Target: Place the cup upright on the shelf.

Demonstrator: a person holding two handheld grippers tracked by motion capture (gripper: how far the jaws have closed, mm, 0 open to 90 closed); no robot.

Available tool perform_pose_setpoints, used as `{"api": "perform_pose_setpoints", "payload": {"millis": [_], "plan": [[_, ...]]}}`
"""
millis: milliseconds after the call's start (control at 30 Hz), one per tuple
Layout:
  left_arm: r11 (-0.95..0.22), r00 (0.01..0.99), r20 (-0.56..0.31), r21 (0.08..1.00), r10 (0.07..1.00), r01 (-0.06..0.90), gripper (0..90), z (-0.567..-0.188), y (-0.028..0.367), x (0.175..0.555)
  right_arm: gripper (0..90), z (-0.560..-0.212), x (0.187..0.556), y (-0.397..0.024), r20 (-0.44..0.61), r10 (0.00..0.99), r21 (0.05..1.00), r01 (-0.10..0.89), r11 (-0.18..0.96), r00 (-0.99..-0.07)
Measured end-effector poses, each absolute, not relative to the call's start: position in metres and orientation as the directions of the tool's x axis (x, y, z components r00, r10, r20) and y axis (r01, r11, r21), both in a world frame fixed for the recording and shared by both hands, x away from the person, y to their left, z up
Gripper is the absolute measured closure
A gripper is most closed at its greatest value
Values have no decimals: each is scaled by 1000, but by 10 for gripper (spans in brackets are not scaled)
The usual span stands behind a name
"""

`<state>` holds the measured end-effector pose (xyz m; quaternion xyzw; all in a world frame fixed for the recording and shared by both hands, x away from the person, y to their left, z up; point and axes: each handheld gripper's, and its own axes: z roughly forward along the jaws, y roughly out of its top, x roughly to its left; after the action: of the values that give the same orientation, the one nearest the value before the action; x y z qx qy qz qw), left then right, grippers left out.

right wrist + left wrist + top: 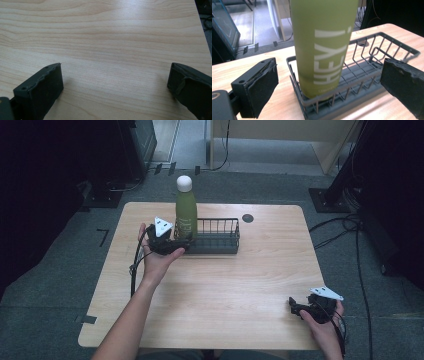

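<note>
A green bottle (185,209) with a white cap stands upright in the left end of a dark wire basket (216,236) at the table's far middle. In the left gripper view the bottle (324,45) reads "HEY!" and sits inside the basket (372,62). My left gripper (181,245) is open just in front of the basket's left end, its jaws wide apart on either side of the bottle (329,85), not touching it. My right gripper (296,309) rests open near the table's front right corner, with bare wood between its jaws (115,85).
The light wooden table (220,285) has a round dark cable hole (247,218) behind the basket. Cables trail on the floor at the right (345,227). A cabinet base (140,140) and wooden furniture (280,140) stand beyond the table.
</note>
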<state>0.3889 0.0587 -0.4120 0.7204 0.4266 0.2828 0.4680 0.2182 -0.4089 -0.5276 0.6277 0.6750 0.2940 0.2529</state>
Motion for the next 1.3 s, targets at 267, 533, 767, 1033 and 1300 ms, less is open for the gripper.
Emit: {"api": "perform_pose_setpoints", "payload": {"millis": [267,533,767,1033,1300], "plan": [[-216,484,26,915,875,342,21,-420,64,371,0,-528,218,-409,28,996,714,699,39,-84],[-236,493,34,905,869,354,21,-435,72,354,0,-528,218,-409,28,996,714,699,39,-84],[-246,492,33,893,870,376,21,-454,81,339,0,-528,218,-409,28,996,714,699,39,-84],[-265,481,41,874,876,407,21,-470,97,326,0,-528,218,-409,28,996,715,698,39,-84],[-264,452,32,847,892,461,21,-482,118,310,0,-528,218,-409,27,996,714,699,40,-84]]}}
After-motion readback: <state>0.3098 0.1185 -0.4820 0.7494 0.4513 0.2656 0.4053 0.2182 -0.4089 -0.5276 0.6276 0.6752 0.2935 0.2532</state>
